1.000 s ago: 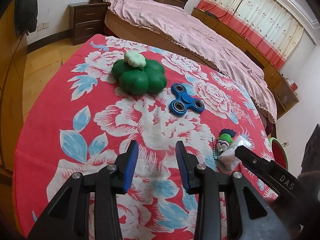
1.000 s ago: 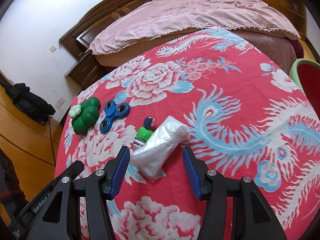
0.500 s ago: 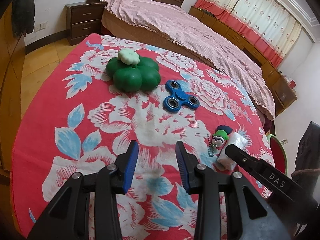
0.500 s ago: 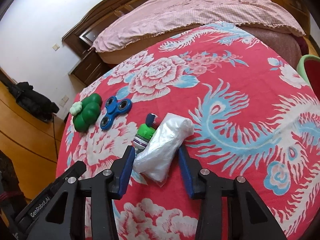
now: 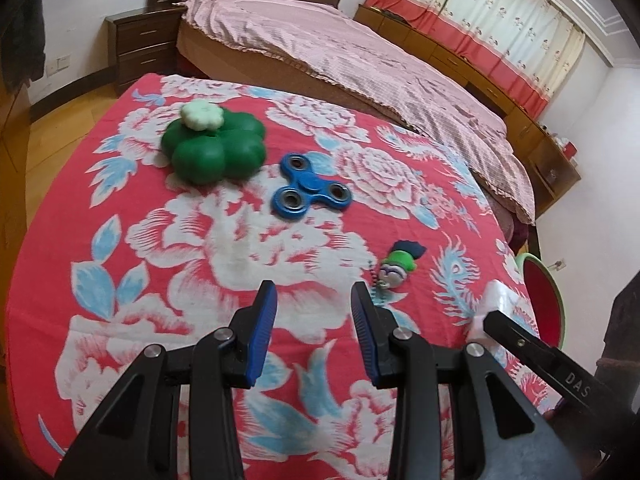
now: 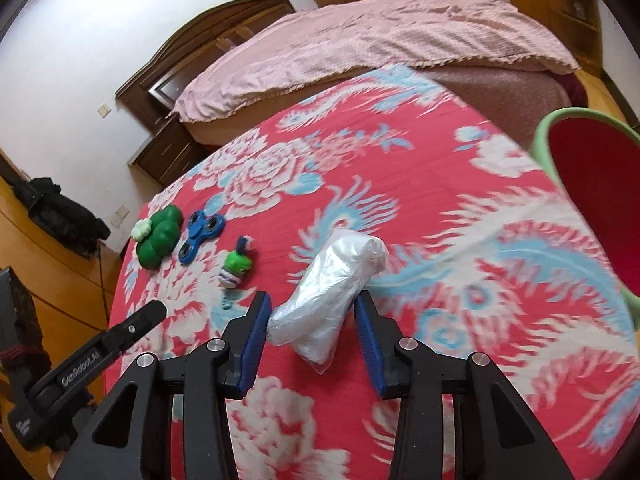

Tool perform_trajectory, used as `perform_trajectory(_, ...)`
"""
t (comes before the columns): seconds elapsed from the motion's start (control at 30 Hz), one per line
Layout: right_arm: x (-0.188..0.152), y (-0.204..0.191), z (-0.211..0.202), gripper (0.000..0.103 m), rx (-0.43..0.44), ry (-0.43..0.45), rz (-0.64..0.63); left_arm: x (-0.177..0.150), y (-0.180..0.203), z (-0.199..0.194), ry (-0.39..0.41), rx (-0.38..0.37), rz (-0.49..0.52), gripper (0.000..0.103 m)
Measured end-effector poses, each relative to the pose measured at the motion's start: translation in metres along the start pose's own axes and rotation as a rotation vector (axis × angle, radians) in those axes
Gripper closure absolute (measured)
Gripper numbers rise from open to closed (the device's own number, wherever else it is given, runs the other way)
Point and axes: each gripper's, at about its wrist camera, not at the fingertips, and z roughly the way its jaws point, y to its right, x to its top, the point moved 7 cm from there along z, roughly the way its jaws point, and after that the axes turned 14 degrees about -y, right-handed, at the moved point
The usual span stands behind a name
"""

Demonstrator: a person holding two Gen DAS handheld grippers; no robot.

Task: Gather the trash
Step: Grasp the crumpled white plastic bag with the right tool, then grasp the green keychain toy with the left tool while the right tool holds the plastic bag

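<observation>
A crumpled clear plastic bag sits between the blue pads of my right gripper, which is shut on it. I cannot tell whether the bag hangs clear of the red flowered cloth. A bin with a green rim and red inside stands off the cloth's right edge. In the left wrist view the bag shows white at the tip of one right finger. My left gripper hovers over the cloth, open, with nothing between its pads.
A green flower-shaped toy, a blue fidget spinner and a small green keychain figure lie on the cloth. A bed with a pink cover stands behind, with a dark nightstand at its left.
The right jaws closed on the plastic bag and carried it right, away from the keychain figure and nearer the bin. The left gripper drifted slightly, jaws unchanged.
</observation>
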Motion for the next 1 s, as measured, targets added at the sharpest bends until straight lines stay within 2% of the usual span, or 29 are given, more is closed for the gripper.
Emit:
perform_trajectory(0.4, -0.010, 0.035, -0.026, 0.059, -0.017, 0.030, 0.047, 0.004, 0.041, 0.021, -0.046, -0.021, 0.102, 0.065)
perform_trajectory(1.0, -0.013, 0.065, -0.044, 0.059, -0.008, 0.063, 0.102, 0.014, 0.072, 0.051, -0.085, 0.044, 0.203, 0.065)
